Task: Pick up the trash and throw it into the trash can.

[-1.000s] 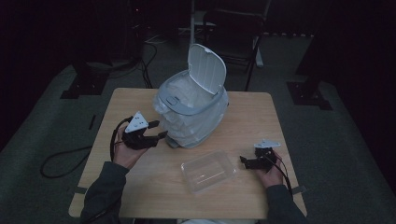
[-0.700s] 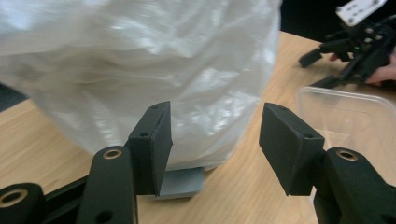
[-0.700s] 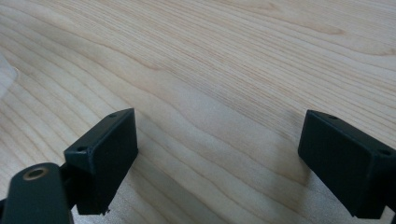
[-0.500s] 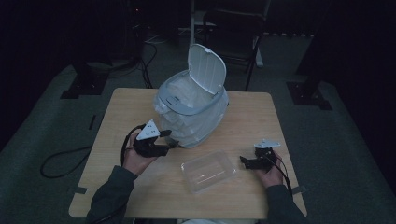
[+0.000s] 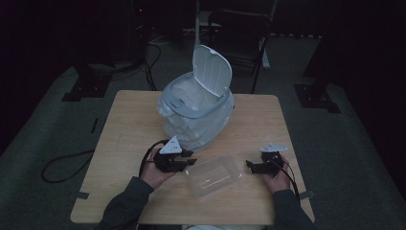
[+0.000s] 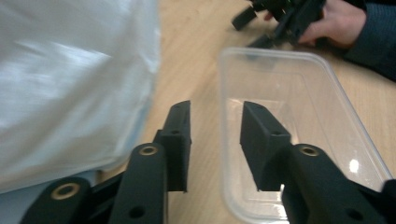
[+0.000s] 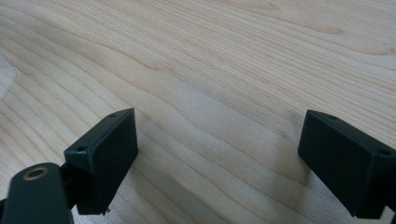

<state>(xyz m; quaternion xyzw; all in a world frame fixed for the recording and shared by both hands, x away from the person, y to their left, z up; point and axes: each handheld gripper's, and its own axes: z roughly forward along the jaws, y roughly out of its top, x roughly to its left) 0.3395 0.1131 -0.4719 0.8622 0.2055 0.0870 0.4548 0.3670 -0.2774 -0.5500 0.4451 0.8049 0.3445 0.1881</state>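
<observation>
A clear plastic container (image 5: 213, 177) lies empty on the wooden table (image 5: 129, 124) between my two grippers. My left gripper (image 5: 191, 162) is at its left end. In the left gripper view the left gripper (image 6: 215, 105) straddles the container's (image 6: 289, 93) near wall, one jaw outside and one inside. Its jaws have just been closing, and a gap still shows on each side of the wall. My right gripper (image 5: 249, 165) rests to the right of the container. Its jaws (image 7: 219, 116) stand wide apart over bare wood, open with nothing between them.
A white bin (image 5: 196, 112) with a bag liner and its lid raised stands behind the container, close to the left gripper's side (image 6: 70, 84). A cable trails off the table's left edge. Chairs and stands are on the dark floor beyond.
My left hand has moved right and down from beside the bin to the container's left end, and its jaws have narrowed around the wall. The right hand has kept still.
</observation>
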